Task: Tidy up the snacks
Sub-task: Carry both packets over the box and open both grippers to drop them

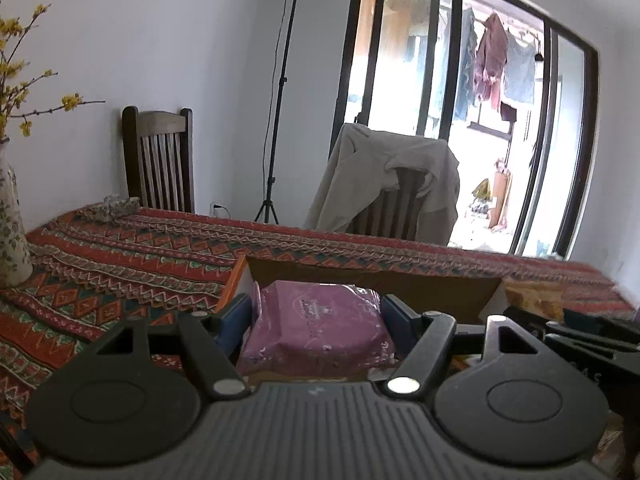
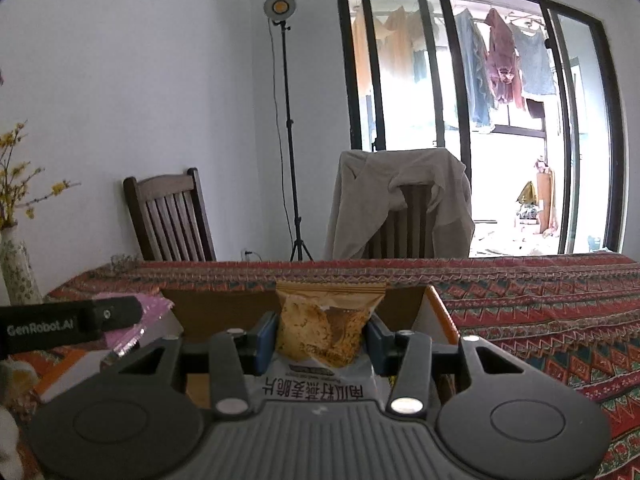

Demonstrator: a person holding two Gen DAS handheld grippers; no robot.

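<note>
The left gripper (image 1: 317,312) has its blue-padded fingers (image 1: 234,320) clamped on a soft purple plastic snack packet (image 1: 316,326), held above the open brown cardboard box with an orange edge (image 1: 236,276) that sits on the counter under a red patterned woven cloth (image 1: 120,256). The right gripper (image 2: 322,334) has its fingers (image 2: 266,340) pressed against the sides of a clear-and-tan crinkly packet of golden crisp pieces (image 2: 326,326), upright over the same box (image 2: 434,308).

Both packets are slippery film gripped across air-filled middles, so either could likely squirm out or burst if squeezed harder. The two grippers work close together over one box; the left one's black body (image 2: 68,322) already sits just beside the right gripper's path, so a collision seems possible. A packet released too high may tip over the box wall onto the cloth.
</note>
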